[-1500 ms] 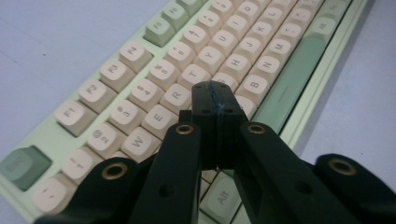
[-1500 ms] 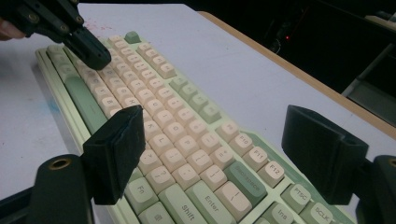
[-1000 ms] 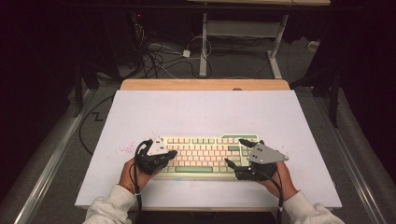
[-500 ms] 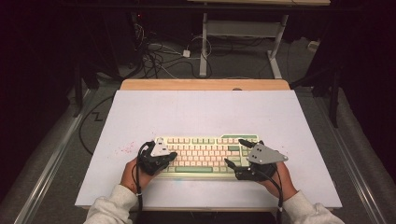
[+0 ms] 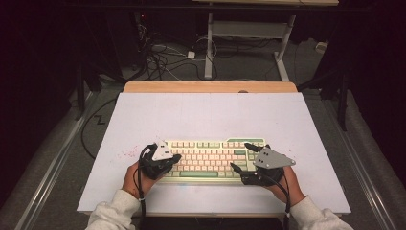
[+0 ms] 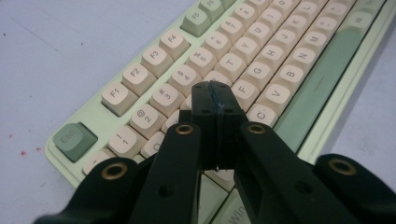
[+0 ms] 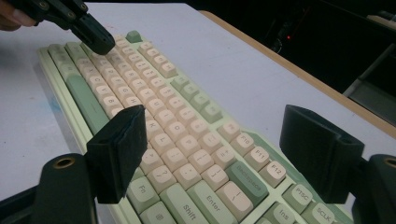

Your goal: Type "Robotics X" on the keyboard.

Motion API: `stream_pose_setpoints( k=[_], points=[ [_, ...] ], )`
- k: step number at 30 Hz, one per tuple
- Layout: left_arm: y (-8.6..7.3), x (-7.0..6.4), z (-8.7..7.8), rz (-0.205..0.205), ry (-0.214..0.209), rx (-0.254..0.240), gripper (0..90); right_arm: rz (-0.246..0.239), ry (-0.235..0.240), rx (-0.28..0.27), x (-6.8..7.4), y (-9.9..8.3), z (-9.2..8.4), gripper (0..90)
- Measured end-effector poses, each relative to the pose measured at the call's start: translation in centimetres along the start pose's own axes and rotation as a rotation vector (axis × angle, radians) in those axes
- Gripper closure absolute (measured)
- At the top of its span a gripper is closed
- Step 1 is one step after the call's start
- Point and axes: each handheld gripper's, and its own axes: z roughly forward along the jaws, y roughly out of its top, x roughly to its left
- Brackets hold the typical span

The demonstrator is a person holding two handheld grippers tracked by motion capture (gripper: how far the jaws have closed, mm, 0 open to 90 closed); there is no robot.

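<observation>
Hovering tools (image 5: 176, 157) over keyboard (image 5: 210, 152), table (image 5: 206, 112) beyond
</observation>
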Motion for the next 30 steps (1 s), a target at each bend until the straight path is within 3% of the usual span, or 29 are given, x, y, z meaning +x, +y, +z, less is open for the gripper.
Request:
stream_pose_setpoints(
  k=[10,30],
  points=[
    [0.6,-1.0,-1.1,0.019,-0.025,-0.052,87.3,-0.001,0.000,-0.002,0.0,0.0,-0.1,23.8],
    [1.0,-3.2,-1.0,0.060,-0.113,-0.067,87.3,0.003,0.005,0.002,0.0,0.0,0.0,23.8]
  ],
)
